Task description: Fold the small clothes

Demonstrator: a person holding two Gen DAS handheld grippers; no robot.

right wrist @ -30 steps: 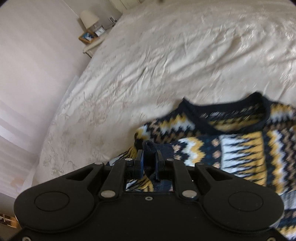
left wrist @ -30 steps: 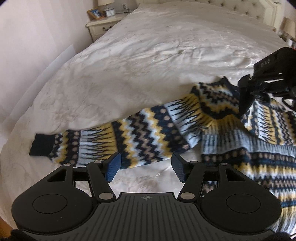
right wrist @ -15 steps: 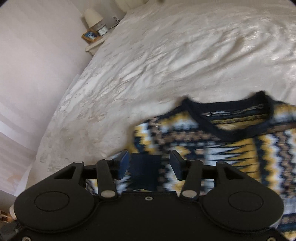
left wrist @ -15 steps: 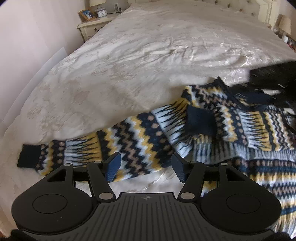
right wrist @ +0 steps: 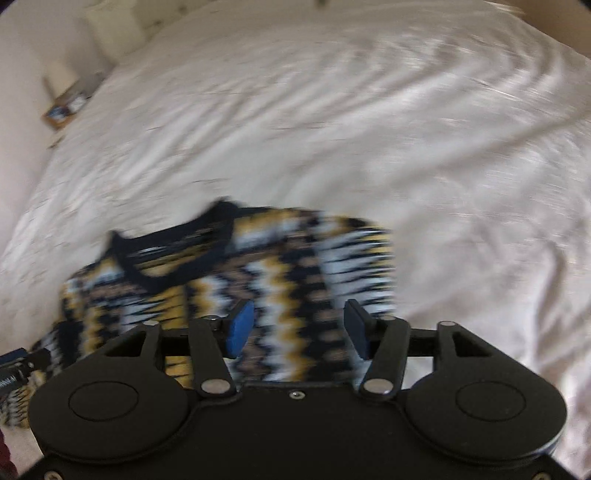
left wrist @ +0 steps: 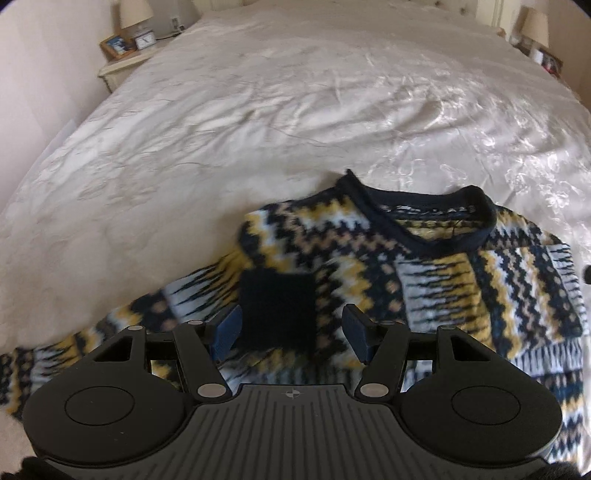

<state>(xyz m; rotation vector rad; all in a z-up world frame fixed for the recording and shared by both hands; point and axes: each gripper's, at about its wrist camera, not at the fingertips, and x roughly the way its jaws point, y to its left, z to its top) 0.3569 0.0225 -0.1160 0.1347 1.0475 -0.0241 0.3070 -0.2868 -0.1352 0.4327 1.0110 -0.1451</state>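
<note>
A patterned knitted sweater (left wrist: 443, 280), in navy, yellow, white and tan zigzags with a dark navy neckband, lies flat on a bed (left wrist: 258, 110) covered in a pale, shiny, wrinkled bedspread.

In the left wrist view, which is sharp, the left claw (left wrist: 291, 332) hangs over the sweater with its jaws apart, nothing pressed between the blue pads. One sleeve is folded across the chest, and its dark navy cuff (left wrist: 277, 306) lies on the body of the sweater, showing in the gap between the open jaws. The other sleeve (left wrist: 110, 332) stretches out to the lower left across the bedspread. This view alone shows the far corners of the room: a bedside table (left wrist: 125, 62) with a lamp (left wrist: 135, 14), a small clock and a framed picture at upper left, and a second lamp (left wrist: 535, 26) at upper right.

The right wrist view is blurred. The right claw (right wrist: 295, 328) has just been opening and its jaws stand apart above the sweater's shoulder region (right wrist: 288, 295), gripping nothing. Only this view shows bare bedspread beyond that edge of the sweater. At its lower left edge a dark piece of the left claw's housing (right wrist: 14, 365) shows.
</note>
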